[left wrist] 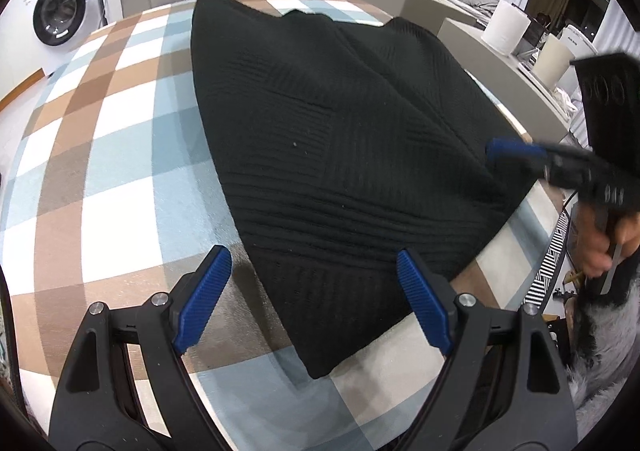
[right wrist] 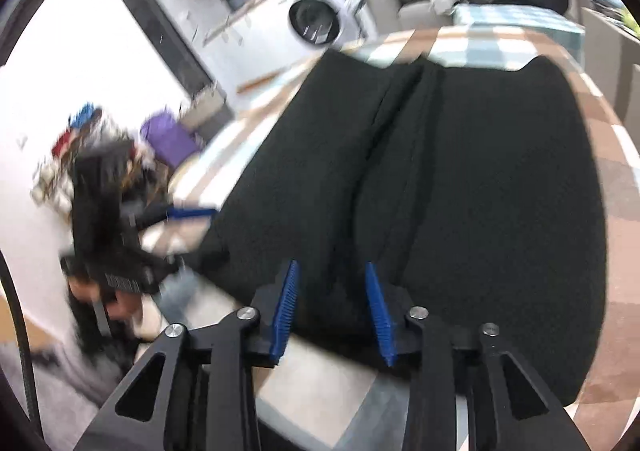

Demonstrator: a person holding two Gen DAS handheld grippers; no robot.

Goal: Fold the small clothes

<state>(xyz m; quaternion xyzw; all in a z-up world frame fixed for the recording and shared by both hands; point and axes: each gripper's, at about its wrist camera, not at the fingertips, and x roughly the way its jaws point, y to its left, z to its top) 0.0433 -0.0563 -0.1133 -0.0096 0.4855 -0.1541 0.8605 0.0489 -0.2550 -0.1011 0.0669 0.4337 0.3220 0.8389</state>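
Black ribbed knit garment [left wrist: 344, 139]: lies spread flat across the middle of the frame on a table covered with a plush cloth checked in brown, pale blue and white [left wrist: 108, 171], one corner pointing toward the lower centre of the left wrist view. Left tongs [left wrist: 316, 299], black arms with blue ribbed pads: lower centre, jaws wide apart, nothing between the pads, poised above the garment's near corner. Right tongs [right wrist: 332, 311], same make: lower centre of the blurred right wrist view, jaws partly apart over the garment's near edge, gripping nothing. White front-loading washing machine [left wrist: 60, 7]: upper left. Two white paper rolls [left wrist: 508, 25]: upper right, on a grey counter.
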